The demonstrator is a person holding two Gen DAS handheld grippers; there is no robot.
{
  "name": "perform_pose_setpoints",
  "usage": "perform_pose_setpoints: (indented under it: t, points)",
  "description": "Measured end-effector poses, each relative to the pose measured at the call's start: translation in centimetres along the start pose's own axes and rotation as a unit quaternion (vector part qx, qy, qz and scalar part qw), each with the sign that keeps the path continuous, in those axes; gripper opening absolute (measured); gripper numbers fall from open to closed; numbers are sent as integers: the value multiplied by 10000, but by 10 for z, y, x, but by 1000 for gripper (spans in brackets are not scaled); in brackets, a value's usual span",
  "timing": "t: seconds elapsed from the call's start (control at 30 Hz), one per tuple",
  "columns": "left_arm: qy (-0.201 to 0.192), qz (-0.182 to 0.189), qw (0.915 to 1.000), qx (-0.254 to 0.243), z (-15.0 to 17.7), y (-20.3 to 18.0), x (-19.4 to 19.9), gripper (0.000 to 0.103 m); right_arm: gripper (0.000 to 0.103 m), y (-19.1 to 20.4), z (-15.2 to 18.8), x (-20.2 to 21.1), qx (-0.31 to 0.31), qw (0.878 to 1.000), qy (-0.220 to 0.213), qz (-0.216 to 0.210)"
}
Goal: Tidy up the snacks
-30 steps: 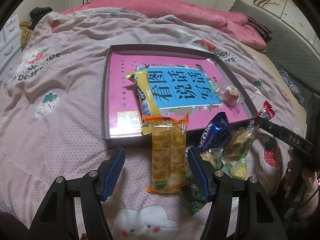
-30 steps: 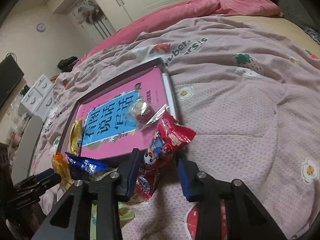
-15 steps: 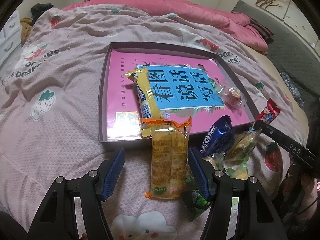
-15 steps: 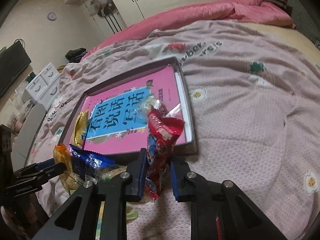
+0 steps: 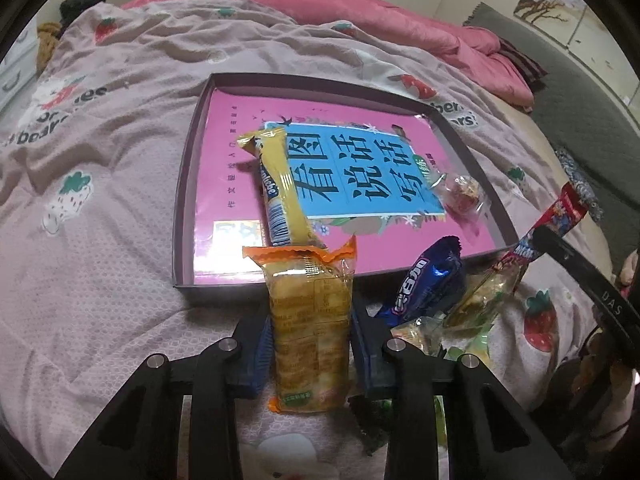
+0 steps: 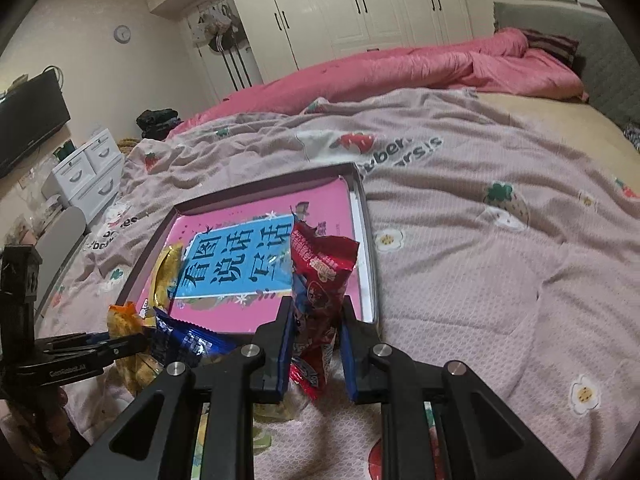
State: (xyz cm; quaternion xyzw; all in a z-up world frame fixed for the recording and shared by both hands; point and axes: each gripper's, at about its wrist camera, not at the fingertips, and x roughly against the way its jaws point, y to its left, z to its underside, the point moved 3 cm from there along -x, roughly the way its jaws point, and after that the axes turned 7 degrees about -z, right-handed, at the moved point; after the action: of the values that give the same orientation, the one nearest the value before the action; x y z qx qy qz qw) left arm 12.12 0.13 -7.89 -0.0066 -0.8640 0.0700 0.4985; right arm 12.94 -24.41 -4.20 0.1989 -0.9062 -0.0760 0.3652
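Left wrist view: shallow dark tray [image 5: 182, 216] on the bed [image 5: 100, 184], holding a pink book [image 5: 236, 160], a yellow snack bar [image 5: 282, 196] lying lengthwise front to back, and a clear-wrapped sweet [image 5: 464, 194] near its right wall. Left claw [image 5: 312, 320] jaws have just been closing and now pinch the orange cracker pack [image 5: 310, 320]; its long axis points away toward the tray, far end over the near wall. Blue packet [image 5: 428, 284] lies just right.

Right wrist view: right claw [image 6: 314, 320] pressed onto the red snack bag [image 6: 320, 292], bag upright, top end toward the tray's right corner.
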Motion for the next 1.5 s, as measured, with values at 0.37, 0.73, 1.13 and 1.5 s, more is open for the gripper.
perform_pose_setpoints:
  t: [0.37, 0.73, 1.13, 1.5]
  points:
    - [-645, 156, 9978, 32, -12, 2, 45, 34, 21, 11, -7, 14, 245, 9992, -298, -63]
    - [-1286, 24, 9917, -16, -31, 4, 76, 34, 21, 20, -18, 20, 519, 9972, -543, -58]
    - [-1513, -56, 9884, -80, -52, -7, 74, 35, 21, 17, -29, 18, 507, 9962, -703, -43]
    - [-1388, -68, 9902, -149, -60, -18, 47, 35, 21, 12, -32, 10, 433, 9968, -670, -32]
